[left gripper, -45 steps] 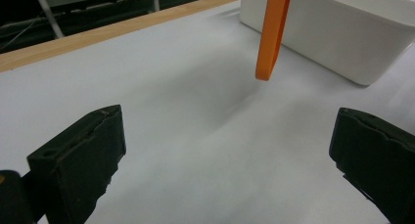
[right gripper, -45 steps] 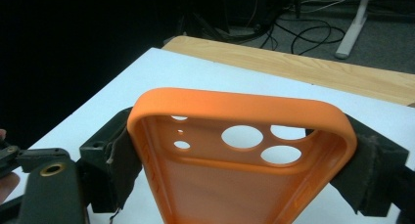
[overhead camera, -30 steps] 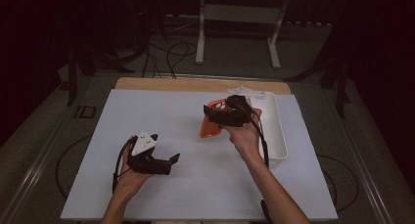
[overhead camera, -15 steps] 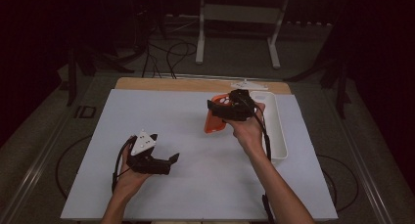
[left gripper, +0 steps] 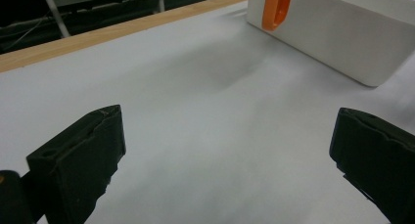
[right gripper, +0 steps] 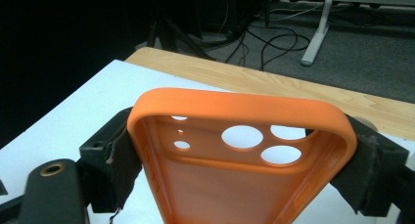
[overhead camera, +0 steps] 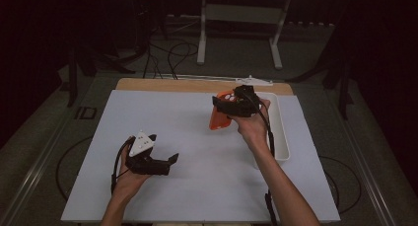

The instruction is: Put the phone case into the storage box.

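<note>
An orange phone case [overhead camera: 216,119] with round camera holes hangs above the white mat, just left of the white tray [overhead camera: 282,137]. My right gripper [overhead camera: 226,107] is shut on it. In the right gripper view the case [right gripper: 235,185] sits with its open side toward the camera, and both black pads [right gripper: 121,158] press on its long edges. My left gripper [overhead camera: 170,163] rests low over the mat at the near left, open, with nothing between its fingers [left gripper: 78,160]. The left gripper view shows the case's edge [left gripper: 275,9] in front of the tray wall [left gripper: 342,43].
A white mat [overhead camera: 192,147] covers the table, with a wooden strip [overhead camera: 187,85] along the far edge. The long white tray lies at the right side. Cables and a metal stand's legs [overhead camera: 202,38] lie on the dark floor beyond the table.
My right hand has drifted slightly toward the far side with the orange case still gripped. The left hand and its gripper have kept still.
</note>
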Motion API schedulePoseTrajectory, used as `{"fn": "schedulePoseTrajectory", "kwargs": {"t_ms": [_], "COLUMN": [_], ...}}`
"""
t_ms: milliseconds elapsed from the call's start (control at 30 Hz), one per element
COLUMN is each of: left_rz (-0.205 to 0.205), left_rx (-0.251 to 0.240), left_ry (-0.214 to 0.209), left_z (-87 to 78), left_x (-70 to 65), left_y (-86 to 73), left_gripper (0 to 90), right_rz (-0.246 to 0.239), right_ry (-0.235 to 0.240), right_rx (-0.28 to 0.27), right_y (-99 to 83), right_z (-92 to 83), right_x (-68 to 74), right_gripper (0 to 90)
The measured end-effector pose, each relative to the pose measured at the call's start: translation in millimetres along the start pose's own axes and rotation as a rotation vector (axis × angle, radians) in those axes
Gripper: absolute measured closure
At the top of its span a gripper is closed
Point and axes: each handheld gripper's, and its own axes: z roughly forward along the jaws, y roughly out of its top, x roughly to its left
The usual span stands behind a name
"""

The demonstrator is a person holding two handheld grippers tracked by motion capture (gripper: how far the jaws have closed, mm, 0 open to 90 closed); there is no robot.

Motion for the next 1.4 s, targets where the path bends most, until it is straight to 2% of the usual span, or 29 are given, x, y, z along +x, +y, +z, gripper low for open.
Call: {"fn": "schedulePoseTrajectory", "kwargs": {"t_ms": [433, 800, 1400], "left_rz": [-0.007, -0.012, -0.031], "left_rx": [-0.010, -0.016, -0.030], "left_ry": [0.010, 0.016, 0.027], "left_z": [-3.0, -5.5, -10.5], "left_x": [3.8, 6.6, 13.4], "left_y": [-0.3, -0.6, -2.0], "left_gripper": [0.7, 0.6, 0.3], "right_rz": [-0.004, -0.018, -0.008], "right_ry": [-0.027, -0.057, -0.118], "right_rx": [0.000, 0.000, -0.021], "right_y": [6.3, 19.9, 39.1], "right_z": [2.1, 0.5, -1.3], "right_x": [-10.2, -16.1, -39.4], "right_gripper": [16.0, 16.0, 16.0]}}
